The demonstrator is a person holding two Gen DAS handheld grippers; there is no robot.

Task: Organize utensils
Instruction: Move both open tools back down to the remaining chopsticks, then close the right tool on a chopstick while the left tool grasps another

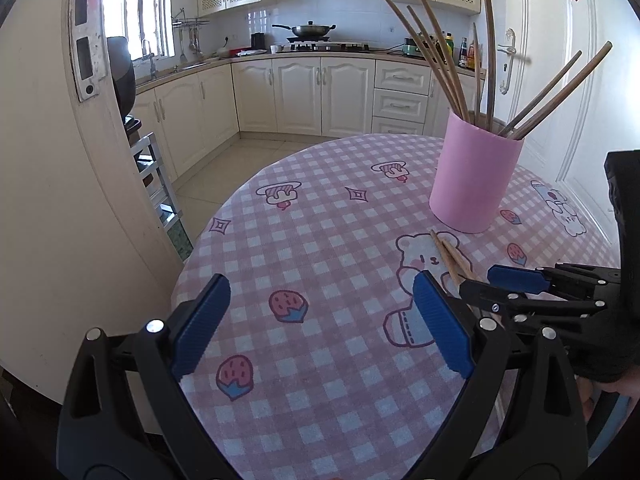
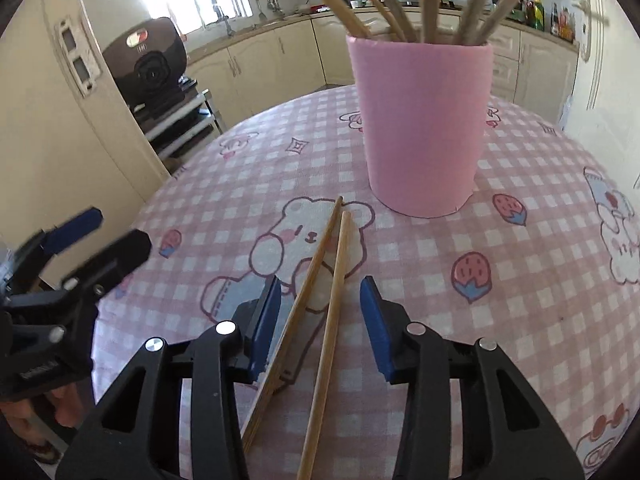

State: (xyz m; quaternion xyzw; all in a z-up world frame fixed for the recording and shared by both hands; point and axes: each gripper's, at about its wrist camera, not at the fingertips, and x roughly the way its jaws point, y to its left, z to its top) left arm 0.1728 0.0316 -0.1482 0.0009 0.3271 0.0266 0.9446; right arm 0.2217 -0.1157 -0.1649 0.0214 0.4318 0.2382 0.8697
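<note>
Two loose wooden chopsticks (image 2: 338,276) lie side by side on the pink checked tablecloth (image 2: 520,240), just in front of a pink cup (image 2: 420,128) that holds several more chopsticks (image 1: 436,60). My right gripper (image 2: 320,284) is down at the cloth with both loose chopsticks between its blue pads. A gap shows on each side, so it is open and does not press them. In the left wrist view the pair (image 1: 448,256) runs under the right gripper (image 1: 478,280). My left gripper (image 1: 322,284) hovers open over bare cloth to the left, with nothing in it.
The round table's far edge (image 1: 280,160) drops to a tiled kitchen floor with cream cabinets (image 1: 304,96) behind. A door frame (image 1: 60,160) stands close on the left, next to a dark appliance (image 2: 148,60) on a metal rack. A white door (image 1: 580,100) is at the right.
</note>
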